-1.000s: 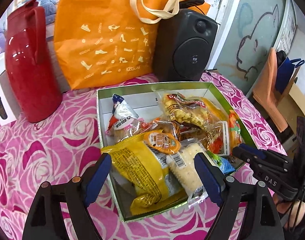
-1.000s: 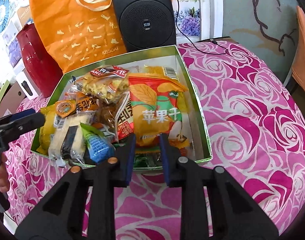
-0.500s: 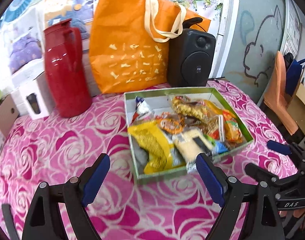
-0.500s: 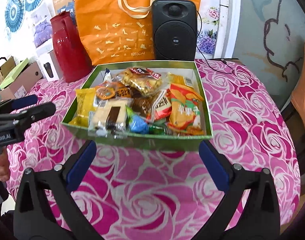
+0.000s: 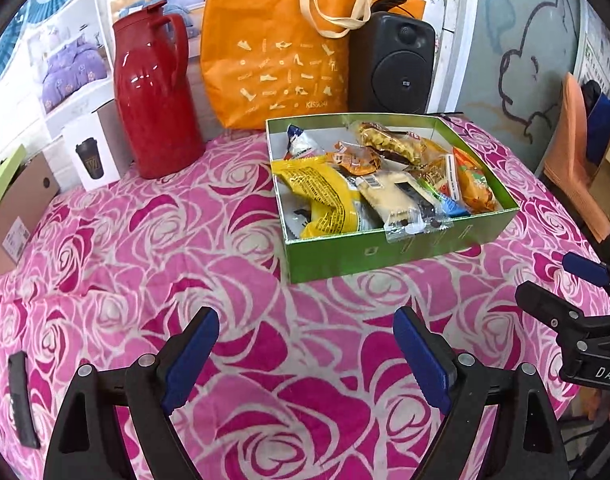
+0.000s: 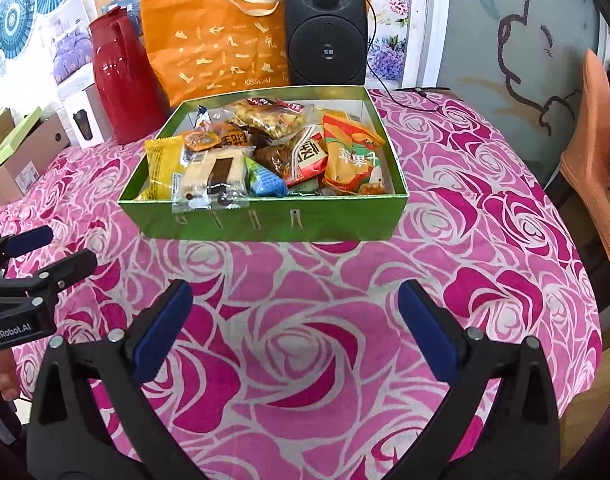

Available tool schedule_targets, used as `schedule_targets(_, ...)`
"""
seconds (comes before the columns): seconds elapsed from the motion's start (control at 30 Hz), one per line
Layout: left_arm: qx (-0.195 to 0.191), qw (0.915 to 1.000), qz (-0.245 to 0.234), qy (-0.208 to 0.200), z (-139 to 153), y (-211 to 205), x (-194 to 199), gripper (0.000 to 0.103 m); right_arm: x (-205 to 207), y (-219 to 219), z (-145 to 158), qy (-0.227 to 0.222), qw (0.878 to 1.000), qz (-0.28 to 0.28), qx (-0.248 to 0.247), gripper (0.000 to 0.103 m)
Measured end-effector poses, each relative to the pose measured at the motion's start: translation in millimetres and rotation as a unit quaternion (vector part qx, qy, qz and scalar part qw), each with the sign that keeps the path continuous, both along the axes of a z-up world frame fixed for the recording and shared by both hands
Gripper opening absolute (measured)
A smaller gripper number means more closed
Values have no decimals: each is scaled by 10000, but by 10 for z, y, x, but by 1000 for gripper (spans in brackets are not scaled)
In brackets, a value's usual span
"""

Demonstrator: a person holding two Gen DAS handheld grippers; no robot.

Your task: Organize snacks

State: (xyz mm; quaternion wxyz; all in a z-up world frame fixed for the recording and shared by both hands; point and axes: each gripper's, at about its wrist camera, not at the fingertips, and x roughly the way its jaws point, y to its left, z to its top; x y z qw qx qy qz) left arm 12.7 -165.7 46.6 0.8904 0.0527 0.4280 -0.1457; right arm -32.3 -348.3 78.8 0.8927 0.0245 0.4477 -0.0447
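Note:
A green box holds several snack packets: a yellow bag, a pale cake bar, a small blue pack and an orange fruit-chip bag. My left gripper hangs open over the pink rose tablecloth, well short of the box, with nothing between its fingers. To the box's right side my right gripper is also open and holds nothing. Each gripper shows at the edge of the other's view.
Behind the box stand a red jug, an orange tote bag and a black speaker. Cardboard boxes sit at the left edge. A dark flat object lies near the front left. An orange chair stands off the table's right.
Both grippers have drawn back from the box toward the table's near edge. The right gripper, shut a second ago, has opened wide. The snacks stay in the box.

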Motion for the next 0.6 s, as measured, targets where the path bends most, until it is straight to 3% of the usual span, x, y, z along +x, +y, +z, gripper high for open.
schedule_targets(0.6, -131, 9998, 76, -123, 29, 148, -26, 91, 8, 136, -37, 55, 10000, 58, -50, 102)
